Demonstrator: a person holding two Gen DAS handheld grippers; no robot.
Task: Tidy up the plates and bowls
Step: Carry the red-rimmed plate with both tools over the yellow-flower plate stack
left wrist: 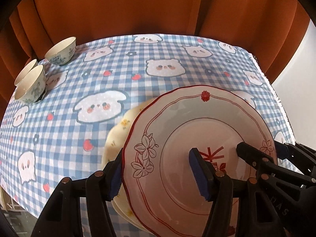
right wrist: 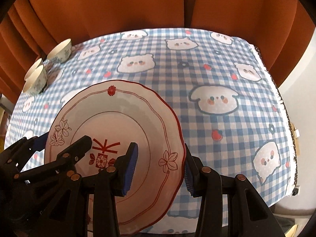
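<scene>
A white deep plate with a red rim and red flower drawings (left wrist: 177, 118) (right wrist: 122, 114) hangs tilted between both grippers. My left gripper (left wrist: 157, 158) is shut on its left rim, one pad under the edge and the other on the inside. On the opposite rim my right gripper (right wrist: 160, 148) is shut the same way. Each gripper shows in the other's view: the right gripper (left wrist: 262, 150) and the left gripper (right wrist: 63, 141). Just under the held plate lies a stack of cream plates with small yellow flowers (left wrist: 118, 134), mostly hidden. Three white bowls with green print (left wrist: 61, 51) (right wrist: 59, 52) stand at the far left.
A blue-and-white checked tablecloth with cartoon animals (left wrist: 177, 67) covers the table. Its frayed right edge (right wrist: 280, 102) drops off beside a white wall. An orange curtain (left wrist: 138, 7) hangs close behind the table. Two of the bowls (left wrist: 31, 85) are nested at the left edge.
</scene>
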